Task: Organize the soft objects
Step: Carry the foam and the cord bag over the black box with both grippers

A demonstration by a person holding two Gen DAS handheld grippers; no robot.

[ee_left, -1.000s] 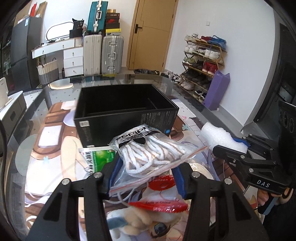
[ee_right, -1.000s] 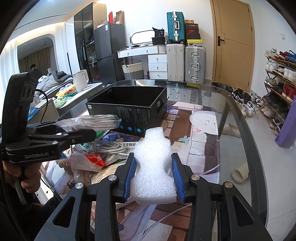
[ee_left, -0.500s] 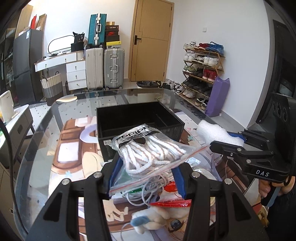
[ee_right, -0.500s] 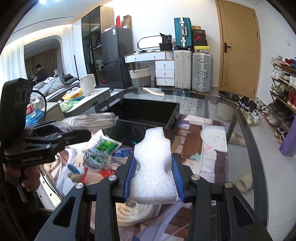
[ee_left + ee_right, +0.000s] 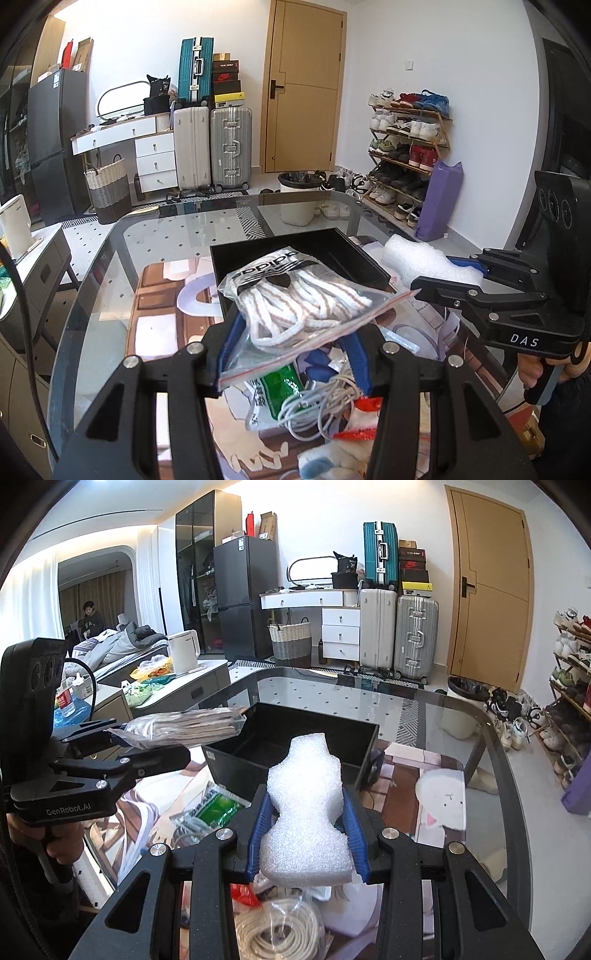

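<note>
Our left gripper (image 5: pixel 291 343) has its jaws clenched on a clear bag of white laces (image 5: pixel 295 295), held above the clutter on the glass bench (image 5: pixel 110 277). Our right gripper (image 5: pixel 306 834) pinches a white foam piece (image 5: pixel 304 812) at its waist. Both hang just before the open black box (image 5: pixel 295 738)

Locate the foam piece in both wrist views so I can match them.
Left wrist: foam piece at right of centre, seen side-on in the right gripper, right of the black box.
Right wrist: foam piece at lower centre, clamped between the blue pads, in front of the box.
Shared landmark: the silver suitcase left of the door.
</note>
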